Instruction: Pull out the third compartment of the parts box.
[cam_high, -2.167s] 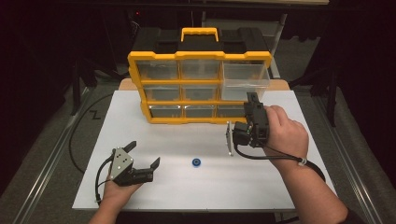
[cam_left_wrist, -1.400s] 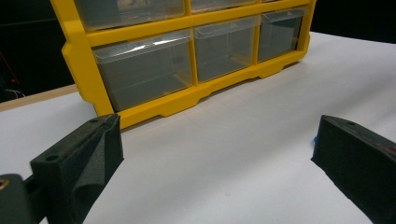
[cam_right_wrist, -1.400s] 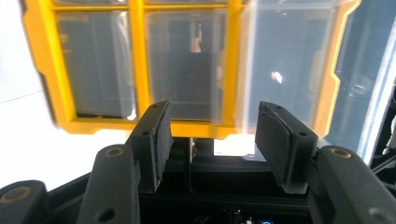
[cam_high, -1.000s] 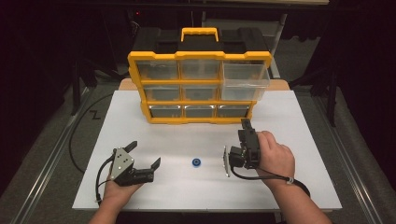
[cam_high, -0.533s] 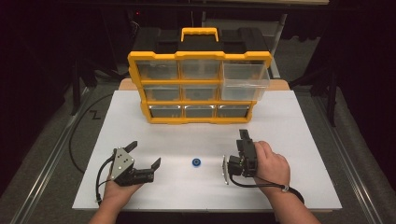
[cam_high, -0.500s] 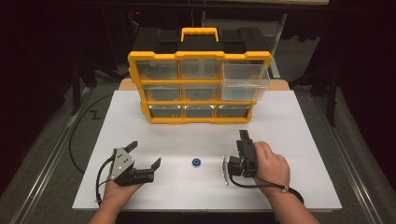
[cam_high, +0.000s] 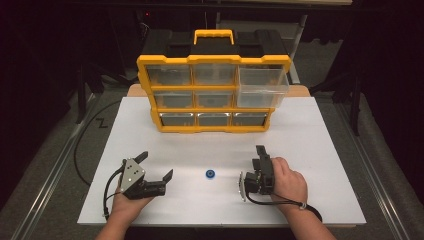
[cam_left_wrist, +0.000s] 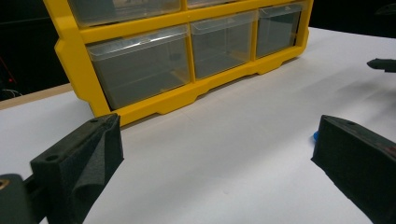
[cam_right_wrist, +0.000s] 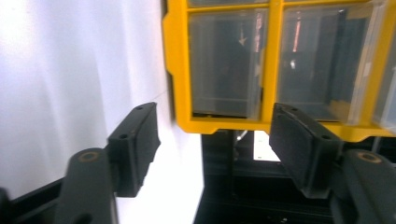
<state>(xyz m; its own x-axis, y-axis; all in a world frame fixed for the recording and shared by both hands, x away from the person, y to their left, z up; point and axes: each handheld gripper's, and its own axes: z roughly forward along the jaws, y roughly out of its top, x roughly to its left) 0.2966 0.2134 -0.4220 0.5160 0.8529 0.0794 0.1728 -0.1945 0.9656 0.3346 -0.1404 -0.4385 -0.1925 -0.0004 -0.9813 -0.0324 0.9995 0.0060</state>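
A yellow organizer (cam_high: 212, 125) with clear drawers stands at the back of the white table; its top right drawer (cam_high: 262, 82) is pulled out. A small blue round part (cam_high: 210, 174) lies on the table between my grippers. My left gripper (cam_high: 157, 165) rests at the front left, open wide, with nothing between its fingers; in the left gripper view the blue part (cam_left_wrist: 315, 136) peeks from behind one jaw. My right gripper (cam_high: 260, 153) lies on its side right of the part and points at the organizer (cam_right_wrist: 224, 123). Its jaws have just been opening, with nothing between them.
The white table (cam_high: 320, 145) ends in edges at the front and both sides, with dark floor beyond. A black cable (cam_high: 80, 145) trails off the left edge. The right gripper's tip (cam_left_wrist: 383, 64) shows far off in the left gripper view.
My right hand has come back from the organizer toward the front of the table and sunk lower. The left gripper and the blue part have stayed where they were.
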